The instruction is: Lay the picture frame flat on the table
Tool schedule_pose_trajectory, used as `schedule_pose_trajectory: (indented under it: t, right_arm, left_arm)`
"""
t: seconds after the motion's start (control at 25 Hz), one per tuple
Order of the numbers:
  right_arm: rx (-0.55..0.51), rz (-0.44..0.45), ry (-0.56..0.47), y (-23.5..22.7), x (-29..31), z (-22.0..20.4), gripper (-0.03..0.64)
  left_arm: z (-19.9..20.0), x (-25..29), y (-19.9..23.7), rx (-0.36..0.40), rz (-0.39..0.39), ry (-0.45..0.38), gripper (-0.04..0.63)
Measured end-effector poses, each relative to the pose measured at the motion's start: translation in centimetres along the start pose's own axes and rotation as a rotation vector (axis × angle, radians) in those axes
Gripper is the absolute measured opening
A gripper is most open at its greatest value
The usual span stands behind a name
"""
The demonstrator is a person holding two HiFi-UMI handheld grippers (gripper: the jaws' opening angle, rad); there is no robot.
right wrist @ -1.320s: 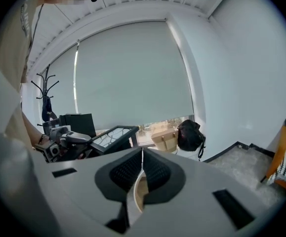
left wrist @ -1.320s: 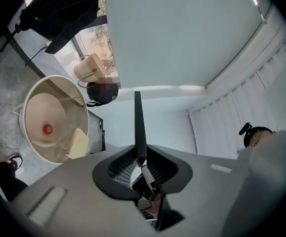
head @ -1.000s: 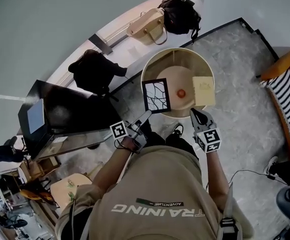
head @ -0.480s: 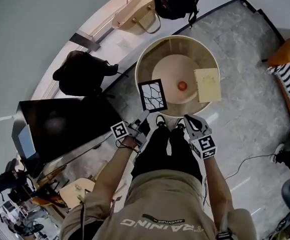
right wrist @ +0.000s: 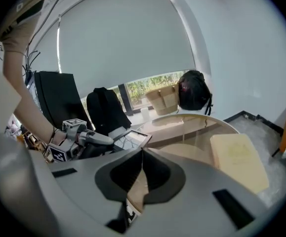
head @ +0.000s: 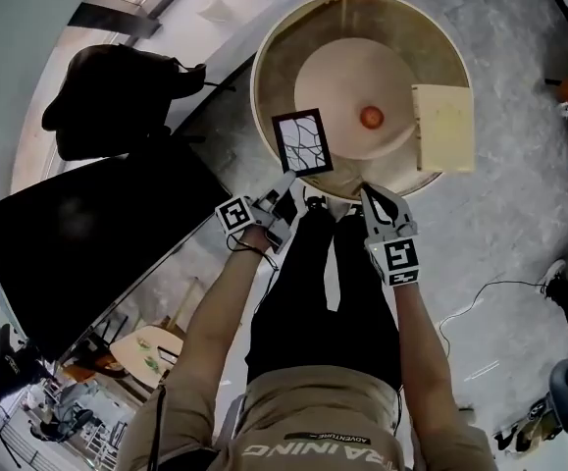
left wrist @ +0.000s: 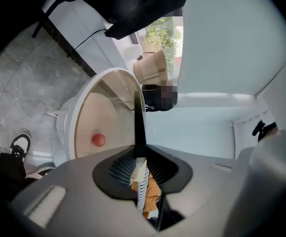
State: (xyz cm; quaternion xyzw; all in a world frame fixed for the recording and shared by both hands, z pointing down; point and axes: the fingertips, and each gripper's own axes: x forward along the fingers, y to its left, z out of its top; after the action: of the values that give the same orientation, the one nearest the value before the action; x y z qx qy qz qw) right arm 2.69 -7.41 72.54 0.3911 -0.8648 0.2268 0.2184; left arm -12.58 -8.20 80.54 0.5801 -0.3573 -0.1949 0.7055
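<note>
Clearly the left gripper (head: 285,180) held the picture frame (head: 303,141) by its near edge, its jaws narrow on it. The frame stood tilted over the near left edge of the round table (head: 257,86). To do it well, I would rest the far edge first, then tip it flat and only then let go. The right gripper (head: 374,199), its jaws together and empty, was by the near edge.
</note>
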Motion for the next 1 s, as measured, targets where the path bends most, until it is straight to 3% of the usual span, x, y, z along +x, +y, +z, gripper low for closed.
schedule_pose_trajectory:
  t: [0.2,0.48,0.76,1.0]
  right_arm:
    - [0.027,-0.005,0.021,0.2,2.6,-2.5,0.008]
    - [0.039,0.011,0.05,0.4,4.5,-3.5,0.008]
    - [0.068,0.018,0.05,0.3,6.3,-3.7,0.008]
    - [0.089,0.029,0.056,0.5,6.3,-4.1,0.008]
  left_arm:
    - [0.7,0.6,3.6,-0.001,0.025,-0.002,0.072]
    - [0.9,1.2,5.2,-0.009,0.046,0.023,0.073]
    - [0.0,1.3,7.6,0.114,0.244,0.122,0.074]
    - [0.0,1.2,8.0,0.103,0.347,0.126,0.078]
